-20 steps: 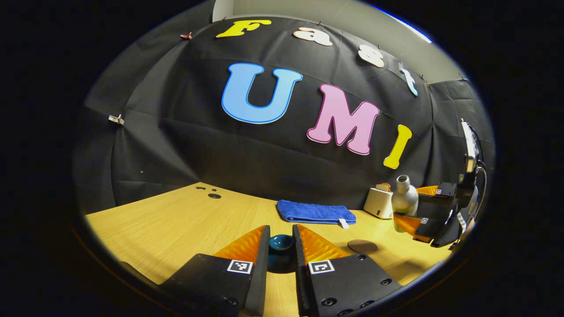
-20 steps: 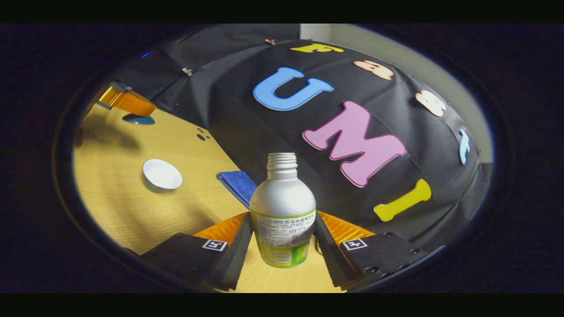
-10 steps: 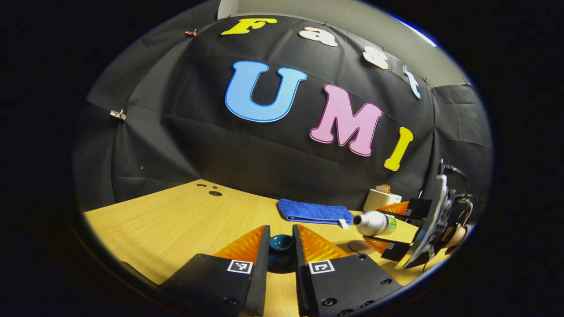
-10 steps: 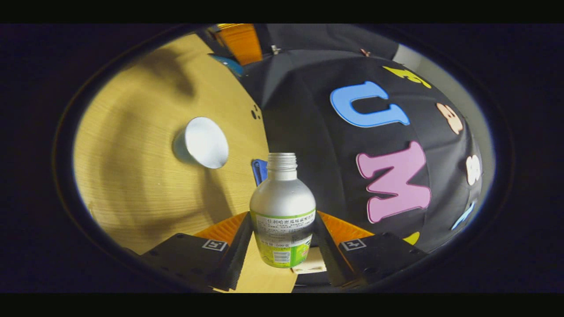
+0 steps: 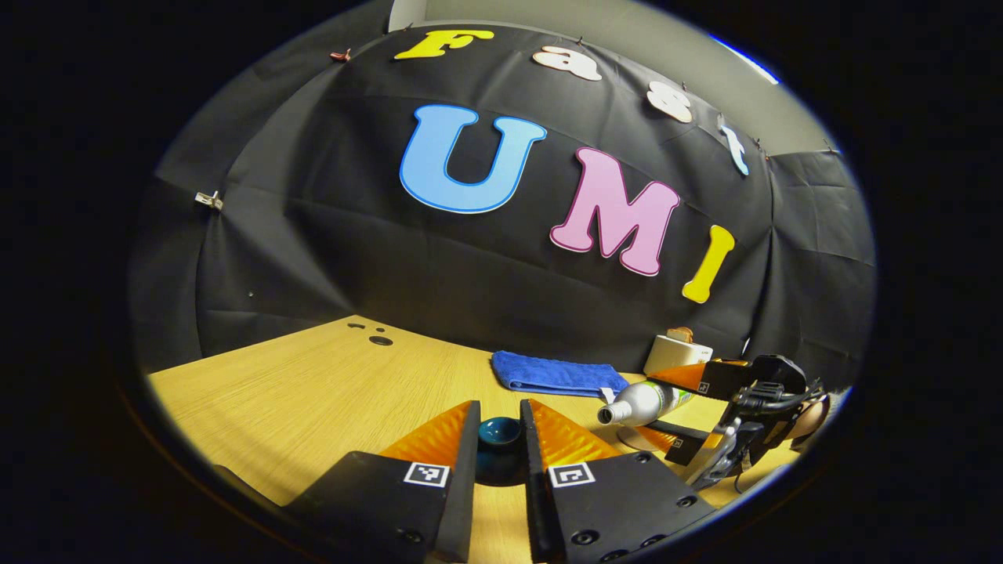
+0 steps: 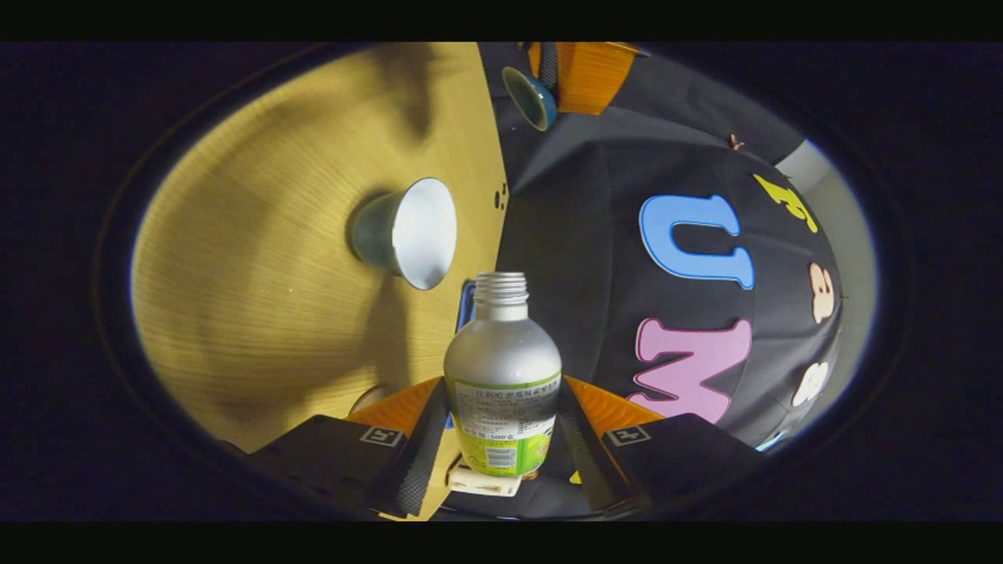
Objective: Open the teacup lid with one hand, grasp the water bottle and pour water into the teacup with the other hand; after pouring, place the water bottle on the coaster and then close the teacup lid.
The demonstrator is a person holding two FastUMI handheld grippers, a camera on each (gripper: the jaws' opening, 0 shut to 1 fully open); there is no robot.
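Observation:
My left gripper (image 5: 500, 404) is shut on the dark teal teacup lid (image 5: 500, 433) and holds it above the wooden table (image 5: 313, 399). In the right gripper view the same lid (image 6: 530, 97) hangs at the top, clear of the cup. My right gripper (image 6: 503, 384) is shut on the silver, green-labelled water bottle (image 6: 501, 368), which has no cap. The bottle (image 5: 644, 403) lies almost level, its mouth pointing left. The open teacup (image 6: 407, 233), white inside, stands on the table ahead of the bottle's mouth. A round dark coaster (image 5: 636, 440) lies partly hidden under the bottle.
A folded blue towel (image 5: 555, 374) lies at the back of the table. Beside it on the right stands a small white box-shaped object (image 5: 675, 352). Dark holes (image 5: 379, 340) mark the table's far left. The booth's black cloth wall closes off the back.
The right gripper has tipped the bottle from upright to nearly level and brought its mouth leftward toward the teacup. The left gripper has stayed still with the lid.

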